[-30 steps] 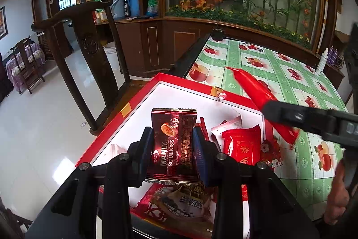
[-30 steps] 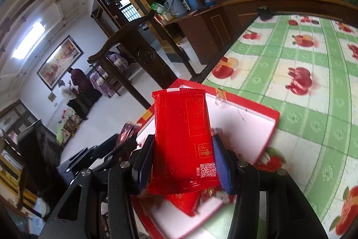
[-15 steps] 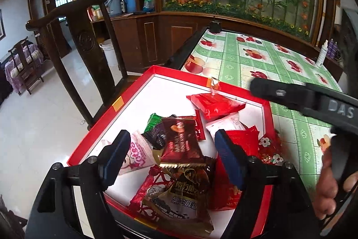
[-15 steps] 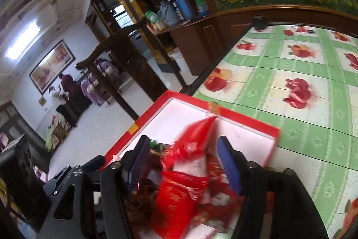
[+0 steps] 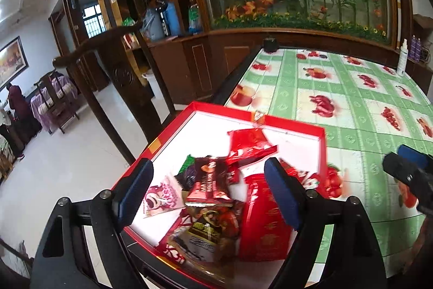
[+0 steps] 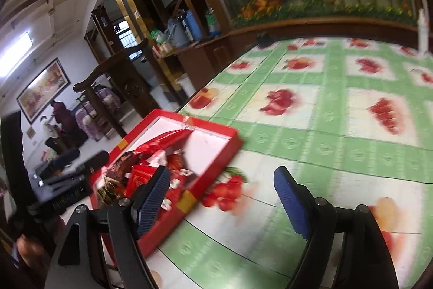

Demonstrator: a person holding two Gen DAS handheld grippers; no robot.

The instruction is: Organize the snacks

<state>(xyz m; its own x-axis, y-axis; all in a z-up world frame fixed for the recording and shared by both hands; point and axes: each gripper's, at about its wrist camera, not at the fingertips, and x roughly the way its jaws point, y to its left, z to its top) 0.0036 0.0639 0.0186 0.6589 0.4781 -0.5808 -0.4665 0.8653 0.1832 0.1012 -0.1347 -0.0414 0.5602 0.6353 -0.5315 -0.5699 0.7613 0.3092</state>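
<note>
Left tongs spread wide, empty, above the red box at the counter edge. Snacks lie heaped at its near end, apparently dropped in. Right tongs also apart, empty, over counter beside box.

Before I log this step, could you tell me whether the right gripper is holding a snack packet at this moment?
No, the right gripper is open with nothing between its fingers, over the green tablecloth beside the red tray.
</note>
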